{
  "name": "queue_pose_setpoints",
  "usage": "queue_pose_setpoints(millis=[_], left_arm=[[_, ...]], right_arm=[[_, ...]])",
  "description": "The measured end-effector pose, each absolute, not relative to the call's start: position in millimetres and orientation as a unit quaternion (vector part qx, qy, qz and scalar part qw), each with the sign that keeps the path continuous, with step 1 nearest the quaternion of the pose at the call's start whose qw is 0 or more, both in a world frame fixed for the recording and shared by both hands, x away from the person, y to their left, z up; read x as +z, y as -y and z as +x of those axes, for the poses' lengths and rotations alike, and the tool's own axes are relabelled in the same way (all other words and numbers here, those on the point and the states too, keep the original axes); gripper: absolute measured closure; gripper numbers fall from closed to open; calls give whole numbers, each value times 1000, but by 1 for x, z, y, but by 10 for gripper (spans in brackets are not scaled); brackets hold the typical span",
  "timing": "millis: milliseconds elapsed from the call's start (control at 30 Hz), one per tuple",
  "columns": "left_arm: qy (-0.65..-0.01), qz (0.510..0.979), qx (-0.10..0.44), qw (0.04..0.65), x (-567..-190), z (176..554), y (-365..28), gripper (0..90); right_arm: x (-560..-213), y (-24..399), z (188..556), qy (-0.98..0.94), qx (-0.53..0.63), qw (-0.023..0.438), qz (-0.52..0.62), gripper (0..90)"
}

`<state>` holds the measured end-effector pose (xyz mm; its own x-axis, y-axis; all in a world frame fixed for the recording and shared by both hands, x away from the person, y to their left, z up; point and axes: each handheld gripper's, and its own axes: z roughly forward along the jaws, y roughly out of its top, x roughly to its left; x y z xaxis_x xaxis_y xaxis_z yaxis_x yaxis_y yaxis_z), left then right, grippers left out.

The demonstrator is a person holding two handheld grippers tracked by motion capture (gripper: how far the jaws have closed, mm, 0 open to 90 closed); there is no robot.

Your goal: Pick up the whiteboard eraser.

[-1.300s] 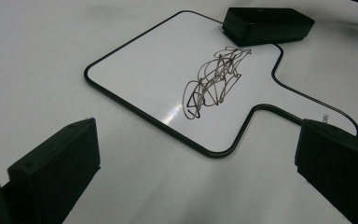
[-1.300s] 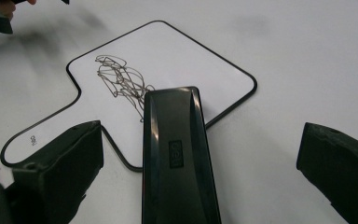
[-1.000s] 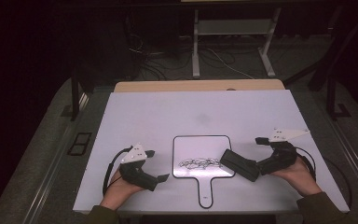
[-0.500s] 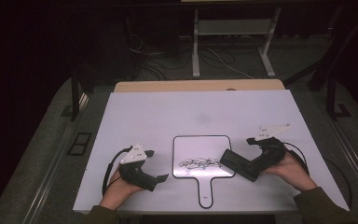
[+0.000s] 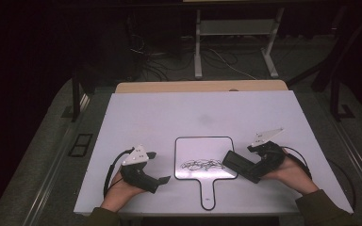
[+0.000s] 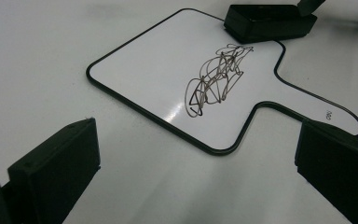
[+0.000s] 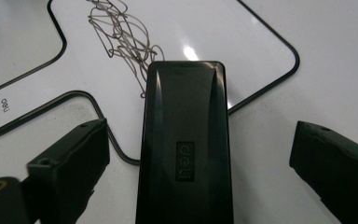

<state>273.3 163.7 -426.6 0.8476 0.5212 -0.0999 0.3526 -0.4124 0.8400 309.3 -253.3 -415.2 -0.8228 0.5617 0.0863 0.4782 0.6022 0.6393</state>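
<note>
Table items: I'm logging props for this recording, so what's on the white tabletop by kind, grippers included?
Handheld whiteboard with scribble: 1
Black eraser: 1
Grippers: 2, left gripper and right gripper
Total: 4

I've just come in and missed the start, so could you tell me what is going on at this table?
A person holds a gripper in each hand at a white table. A small handled whiteboard with a black scribble lies between them. The right gripper is open, its jaws on either side of a black eraser resting on the board's edge near the scribble, not clamped on it. The left gripper rests open beside the board, holding nothing.
</note>
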Motion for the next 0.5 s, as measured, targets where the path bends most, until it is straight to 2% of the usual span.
queue_pose_setpoints(millis=[167,367,433,500], left_arm=[[-261,837,87,473,-427,273,-163,0],[-261,836,86,475,-427,273,-163,0],[-260,837,86,475,-427,272,-163,0],[-260,837,85,475,-427,273,-163,0]], right_arm=[[-417,252,307,-892,328,75,302,131],[-417,252,307,-893,319,68,312,144],[-418,251,307,-896,314,67,307,185],[-418,251,307,-896,315,68,306,185]])
